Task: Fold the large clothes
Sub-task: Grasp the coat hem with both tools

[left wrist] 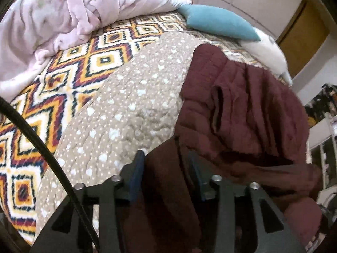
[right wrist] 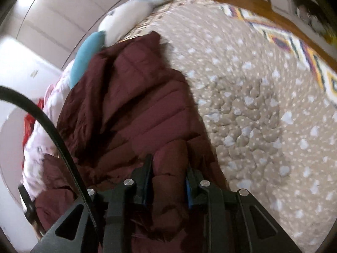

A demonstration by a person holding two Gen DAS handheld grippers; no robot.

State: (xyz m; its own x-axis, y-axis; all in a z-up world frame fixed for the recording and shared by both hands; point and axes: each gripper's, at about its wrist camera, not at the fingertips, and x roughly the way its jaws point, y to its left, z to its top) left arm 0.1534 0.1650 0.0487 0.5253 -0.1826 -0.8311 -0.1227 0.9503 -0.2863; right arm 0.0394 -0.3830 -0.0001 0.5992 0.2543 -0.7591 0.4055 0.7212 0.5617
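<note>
A dark maroon quilted puffer jacket (left wrist: 242,109) is lying in a rumpled heap on the beige quilted bedspread dotted with small white hearts (left wrist: 126,105), which is covering the bed. The left hand-held gripper (left wrist: 166,160) is pinching a fold of the jacket's maroon fabric, with cloth filling the gap between its blue-padded fingers (left wrist: 137,168). The right hand-held gripper (right wrist: 168,166) is likewise clamping a puffy fold of the same jacket, the fabric bulging up between its fingers (right wrist: 147,172). In the left wrist view, a geometric diamond-patterned blanket in orange, navy and white (left wrist: 69,73) is spreading out at about nine o'clock from the jacket, and a crumpled pale pink fleece blanket (left wrist: 63,14) is piling up towards ten o'clock. A teal pillow (left wrist: 219,23) is sitting at twelve o'clock beyond the jacket, touching a white plush toy (left wrist: 267,50) lying toward one o'clock. A black cable (left wrist: 42,147) is arcing across the lower left of that view.
</note>
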